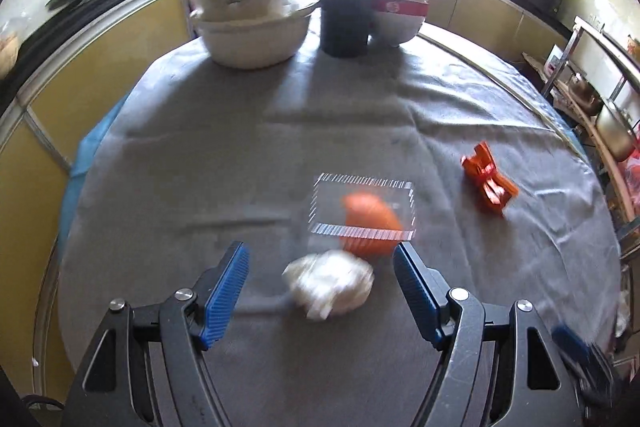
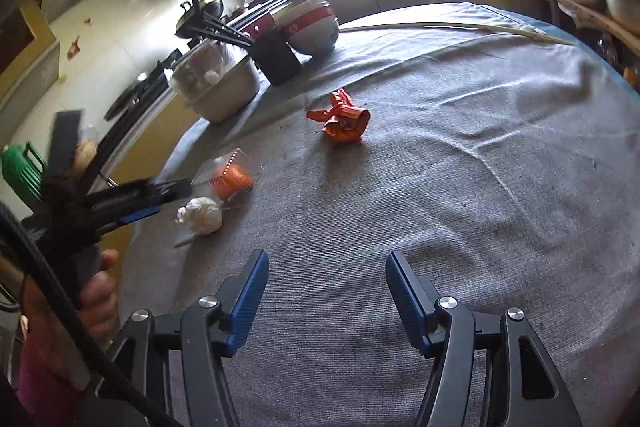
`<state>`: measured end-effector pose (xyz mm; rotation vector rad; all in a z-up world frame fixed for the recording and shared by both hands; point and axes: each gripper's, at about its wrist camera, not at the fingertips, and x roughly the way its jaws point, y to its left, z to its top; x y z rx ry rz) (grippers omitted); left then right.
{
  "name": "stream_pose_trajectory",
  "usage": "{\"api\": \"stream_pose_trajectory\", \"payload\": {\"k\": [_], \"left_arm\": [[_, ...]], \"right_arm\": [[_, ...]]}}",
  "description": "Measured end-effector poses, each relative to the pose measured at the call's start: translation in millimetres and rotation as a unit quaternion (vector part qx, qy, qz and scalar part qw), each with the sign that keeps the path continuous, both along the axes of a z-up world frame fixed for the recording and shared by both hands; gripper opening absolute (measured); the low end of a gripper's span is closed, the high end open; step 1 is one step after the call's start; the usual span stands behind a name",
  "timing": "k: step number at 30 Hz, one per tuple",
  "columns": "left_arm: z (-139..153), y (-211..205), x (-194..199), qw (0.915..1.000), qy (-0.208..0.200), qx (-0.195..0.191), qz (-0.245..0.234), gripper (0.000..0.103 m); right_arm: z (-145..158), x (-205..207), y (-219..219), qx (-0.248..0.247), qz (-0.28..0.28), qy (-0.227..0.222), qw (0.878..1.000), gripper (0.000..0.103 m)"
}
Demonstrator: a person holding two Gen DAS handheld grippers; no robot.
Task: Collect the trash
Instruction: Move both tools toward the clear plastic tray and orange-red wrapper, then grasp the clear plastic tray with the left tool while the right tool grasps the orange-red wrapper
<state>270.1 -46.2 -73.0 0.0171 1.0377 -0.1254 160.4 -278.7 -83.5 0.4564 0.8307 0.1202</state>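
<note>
The left gripper (image 1: 320, 267) is spread wide and holds nothing. A white crumpled paper ball (image 1: 330, 285) sits on the gray cloth (image 1: 200, 167) right between its blue fingers, low in the middle of the left wrist picture. It looks blurry. Just above the ball lies a clear plastic box (image 1: 362, 207) with something orange inside. It seems to touch the ball, but the blur makes that hard to tell. A crumpled orange wrapper (image 1: 489, 179) lies apart from them, on the right side of that picture.

The right gripper (image 2: 326, 289) is spread wide too and holds nothing. It hangs over a bare part of the cloth on the bench. In its picture the orange wrapper sits above the middle. The paper ball and the clear box are on the left side, near the left gripper, which pokes in from the left edge. A hand (image 2: 96, 303) shows at the lower left.

At the far side of the bench stand a big white pot (image 1: 252, 35), a black cup (image 1: 346, 21) and a white bowl with a red band (image 1: 398, 13).
</note>
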Motion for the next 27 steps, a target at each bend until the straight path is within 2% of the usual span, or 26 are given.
{"api": "stream_pose_trajectory", "payload": {"k": [2, 4, 7, 11, 18, 24, 27], "left_arm": [[-5, -11, 11, 1.0000, 0.002, 0.010, -0.002, 0.075], [-10, -21, 21, 0.9992, -0.003, 0.040, -0.006, 0.075], [-9, -22, 27, 0.9987, -0.015, 0.049, 0.000, 0.076], [-7, -15, 27, 0.9989, -0.015, 0.045, 0.002, 0.076], [-4, -10, 20, 0.9991, -0.031, -0.013, -0.027, 0.076], [-12, -26, 20, 0.9967, -0.029, -0.003, -0.076, 0.076], [-17, -27, 21, 0.9958, -0.028, 0.007, -0.086, 0.076]], "right_arm": [[1, -2, -2, -0.002, 0.002, -0.004, 1.000, 0.065], [2, -2, -4, -0.004, 0.004, -0.007, 1.000, 0.065], [2, 3, -9, -0.006, 0.006, -0.007, 1.000, 0.065], [10, 20, -17, 0.000, 0.011, -0.008, 1.000, 0.065], [15, 85, -27, -0.007, -0.004, -0.003, 1.000, 0.065], [2, 137, -24, -0.029, -0.013, 0.006, 0.999, 0.065], [-6, 156, -25, -0.020, -0.006, 0.010, 1.000, 0.063]]}}
